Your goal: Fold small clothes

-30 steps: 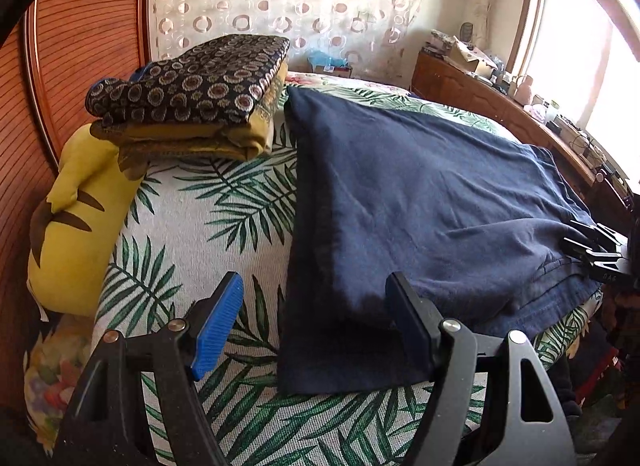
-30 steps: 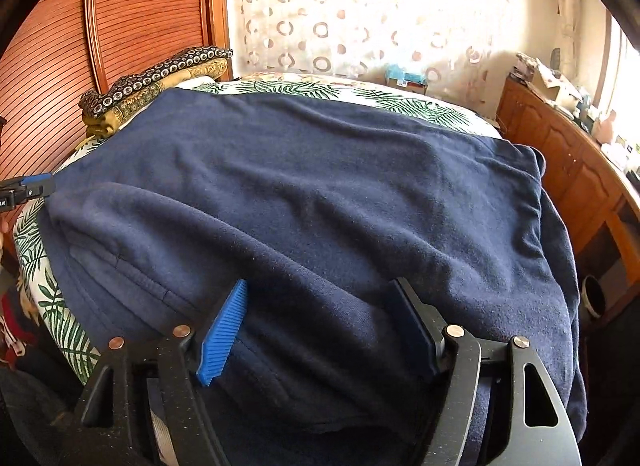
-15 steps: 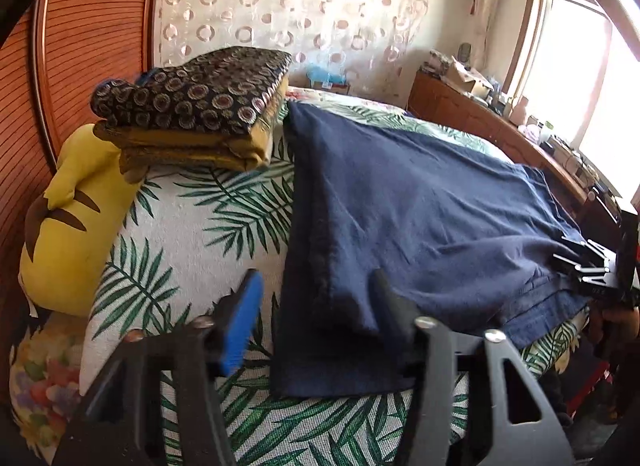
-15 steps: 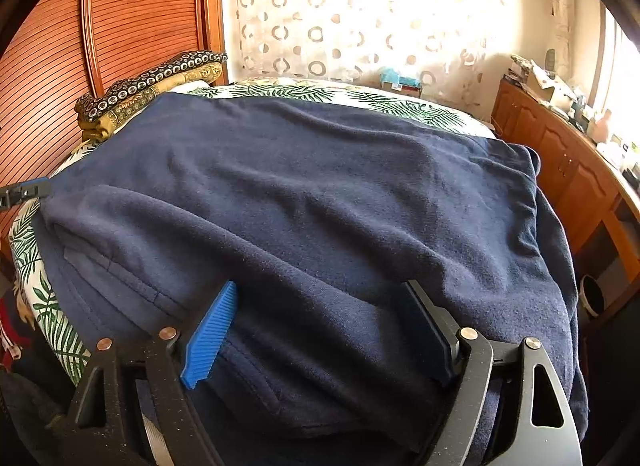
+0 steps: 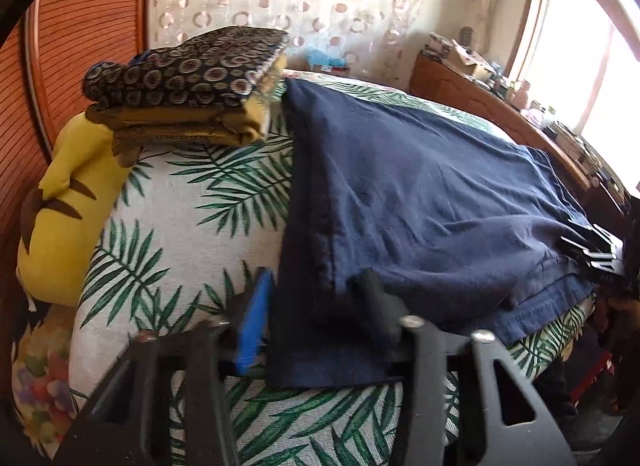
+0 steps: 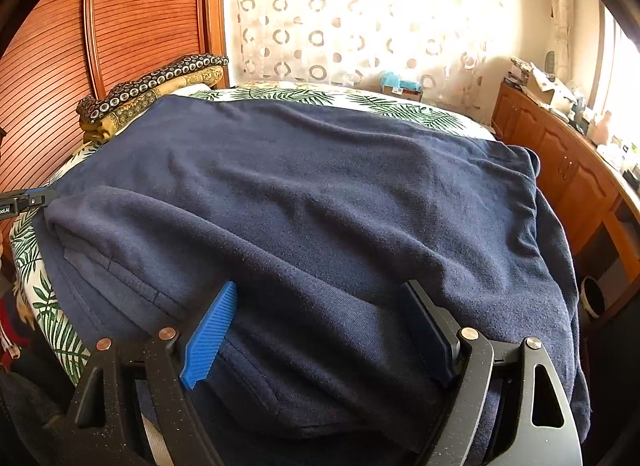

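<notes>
A navy garment (image 5: 420, 193) lies spread over the palm-leaf bedspread (image 5: 192, 209), with its near part folded over. My left gripper (image 5: 316, 314) stands at the garment's near left corner. Its jaws are closing, with the cloth's edge between the blue pad (image 5: 256, 322) and the black finger. In the right wrist view the same garment (image 6: 320, 185) fills the bed. My right gripper (image 6: 320, 330) is open wide over the near hem, with a ridge of cloth between its fingers. Each gripper shows small in the other's view, the right gripper (image 5: 592, 254) and the left gripper (image 6: 24, 201).
A stack of folded patterned and mustard cloth (image 5: 192, 85) rests at the head of the bed on a yellow plush pillow (image 5: 68, 201). A wooden headboard (image 6: 140, 17) stands behind. A cluttered wooden sideboard (image 6: 568, 145) runs along the right under a bright window.
The left gripper's jaws have narrowed a good deal around the garment's left edge. The right gripper's jaws have widened a little. The garment lies as before.
</notes>
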Action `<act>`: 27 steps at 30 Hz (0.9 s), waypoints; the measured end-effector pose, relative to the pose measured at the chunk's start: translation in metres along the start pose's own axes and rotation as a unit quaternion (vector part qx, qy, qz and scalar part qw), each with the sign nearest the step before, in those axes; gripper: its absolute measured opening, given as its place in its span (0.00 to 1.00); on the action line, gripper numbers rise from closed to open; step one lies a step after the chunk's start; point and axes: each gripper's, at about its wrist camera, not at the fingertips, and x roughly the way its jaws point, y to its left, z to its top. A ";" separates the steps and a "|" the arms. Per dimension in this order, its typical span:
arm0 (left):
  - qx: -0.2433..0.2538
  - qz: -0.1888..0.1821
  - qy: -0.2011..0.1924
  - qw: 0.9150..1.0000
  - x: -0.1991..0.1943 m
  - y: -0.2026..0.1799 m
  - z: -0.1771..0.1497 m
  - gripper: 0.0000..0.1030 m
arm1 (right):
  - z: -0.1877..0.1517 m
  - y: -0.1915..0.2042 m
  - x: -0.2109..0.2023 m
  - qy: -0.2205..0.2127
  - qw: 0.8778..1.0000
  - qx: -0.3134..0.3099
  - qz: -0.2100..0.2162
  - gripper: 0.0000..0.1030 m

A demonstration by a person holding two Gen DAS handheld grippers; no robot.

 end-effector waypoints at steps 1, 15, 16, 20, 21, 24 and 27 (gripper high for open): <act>0.004 -0.005 0.003 1.000 0.001 -0.002 0.000 0.18 | 0.000 0.000 0.000 0.000 1.000 0.000 0.000 0.82; 0.068 -0.111 -0.086 0.988 -0.038 -0.084 0.072 0.09 | 0.003 -0.019 -0.029 -0.017 1.000 0.013 -0.004 0.82; 0.075 -0.118 -0.088 0.986 -0.038 -0.092 0.075 0.08 | 0.003 -0.023 -0.035 -0.022 1.000 0.016 -0.008 0.82; 0.110 -0.155 -0.102 0.976 -0.036 -0.139 0.097 0.08 | 0.001 -0.041 -0.056 -0.037 0.999 0.026 -0.030 0.82; 0.117 -0.165 -0.104 0.974 -0.035 -0.151 0.103 0.08 | -0.001 -0.046 -0.061 -0.040 0.998 0.030 -0.036 0.82; 0.140 -0.196 -0.107 0.965 -0.032 -0.186 0.120 0.08 | -0.006 -0.060 -0.071 -0.045 0.997 0.042 -0.050 0.82; 0.165 -0.222 -0.104 0.955 -0.031 -0.220 0.134 0.08 | -0.012 -0.071 -0.078 -0.049 0.995 0.058 -0.062 0.82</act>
